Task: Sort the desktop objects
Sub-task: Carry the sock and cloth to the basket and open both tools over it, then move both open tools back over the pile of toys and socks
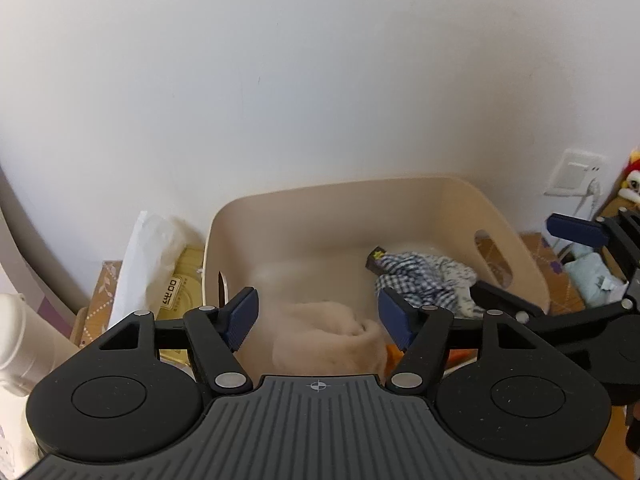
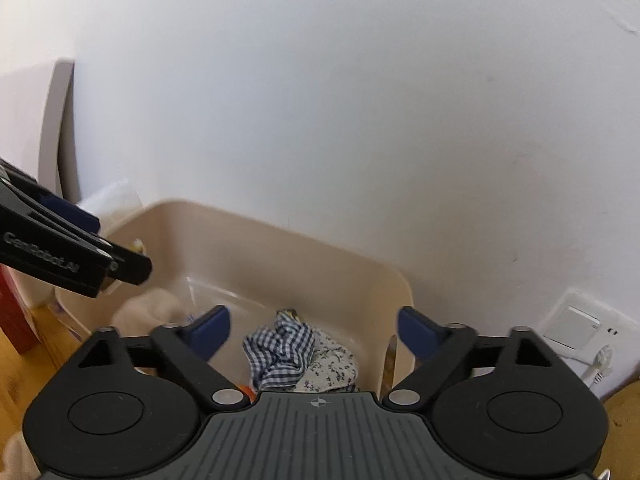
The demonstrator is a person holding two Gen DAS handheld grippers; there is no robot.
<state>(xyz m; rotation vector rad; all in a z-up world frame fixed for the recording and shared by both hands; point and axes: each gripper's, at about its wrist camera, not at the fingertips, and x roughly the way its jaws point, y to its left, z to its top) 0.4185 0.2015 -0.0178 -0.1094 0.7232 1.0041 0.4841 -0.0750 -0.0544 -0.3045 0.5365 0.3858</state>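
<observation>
— Beige plastic, that is what fills my sight: a bin set against a white wall, and both my grippers hang over it.

— How do your fingers stand?

— My left gripper is spread wide with nothing between its blue pads. My right gripper is spread just as wide, and it too holds nothing. In the left wrist view my right gripper pokes in from the right edge, above the bin's near corner.

— And what lies in the bin?

— A cream-coloured fluffy cloth sits on the bin floor, right below my left gripper. Toward the bin's right side lies a crumpled blue-and-white checked cloth, touching a pale floral cloth beside it. At the far end of the checked cloth a small dark box with a yellow star sticks out. Something orange peeks out beside the fluffy cloth; I cannot tell what it is.

— Anything around the bin?

— To its left stand a white bag and a gold-coloured box. On the wall to the right is a white socket plate with a plug in it.
</observation>
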